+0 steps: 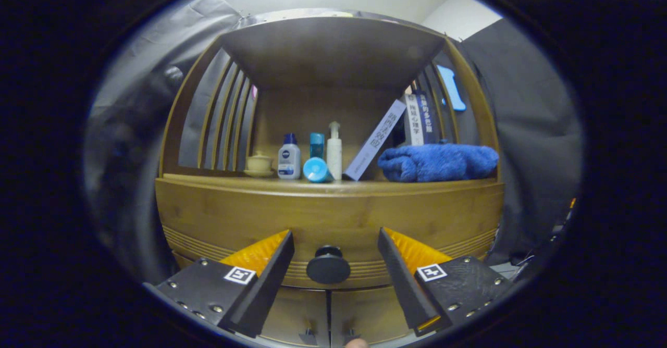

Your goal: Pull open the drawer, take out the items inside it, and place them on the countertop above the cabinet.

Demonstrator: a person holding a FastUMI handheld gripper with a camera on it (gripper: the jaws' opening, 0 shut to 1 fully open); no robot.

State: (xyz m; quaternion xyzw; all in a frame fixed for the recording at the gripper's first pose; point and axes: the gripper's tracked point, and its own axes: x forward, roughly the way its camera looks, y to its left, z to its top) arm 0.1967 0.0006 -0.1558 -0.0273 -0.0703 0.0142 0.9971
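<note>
Seemingly shut, the drawer sits flush below the countertop, its knob between the fingers of the gripper. Fingers stand wide, touching nothing. To pull well, centre on the knob, close squarely on it, draw straight back. Drawer contents are hidden.

Gripper fingers spread wide, drawer knob between them, untouched. Drawer front shut, just ahead of the fingers. Beyond them on countertop: small cup, bottles, leaning books, blue towel.
</note>
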